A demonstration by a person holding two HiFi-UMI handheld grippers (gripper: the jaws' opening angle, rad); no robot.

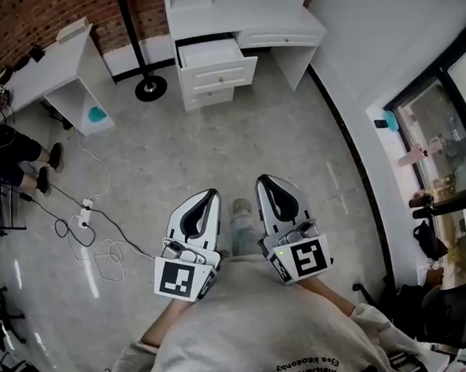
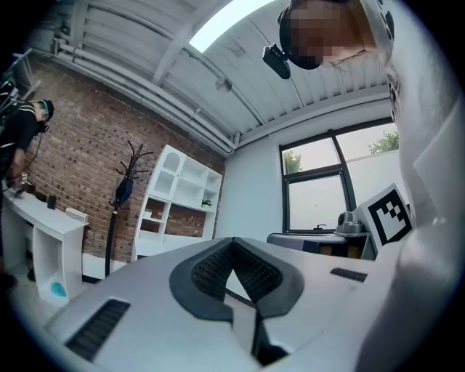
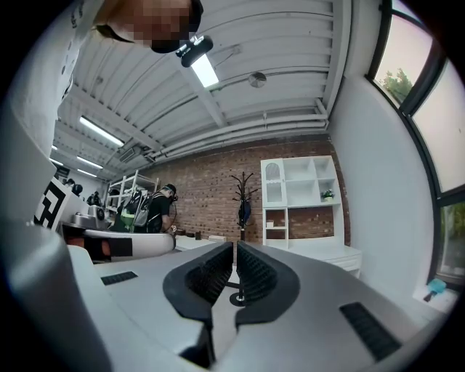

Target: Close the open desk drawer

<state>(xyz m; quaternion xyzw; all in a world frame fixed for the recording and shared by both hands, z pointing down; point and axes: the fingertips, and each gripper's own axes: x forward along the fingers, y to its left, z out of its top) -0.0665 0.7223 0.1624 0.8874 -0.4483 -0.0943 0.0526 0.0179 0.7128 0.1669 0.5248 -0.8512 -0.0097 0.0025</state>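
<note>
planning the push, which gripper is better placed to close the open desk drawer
Left, narrowly. In the head view the open drawer lines up more with the left gripper than the right gripper. Both are shut, empty and far from the desk, so either could do it.

Grey glossy floor (image 1: 175,153). On it: white bench (image 1: 240,10) at far wall, top drawer (image 1: 212,54) pulled out; round coat-stand base (image 1: 150,88) just left of it; 2nd white bench (image 1: 53,62) far left; power strip (image 1: 84,219) w/ cables (image 1: 108,247) mid-left.
</note>
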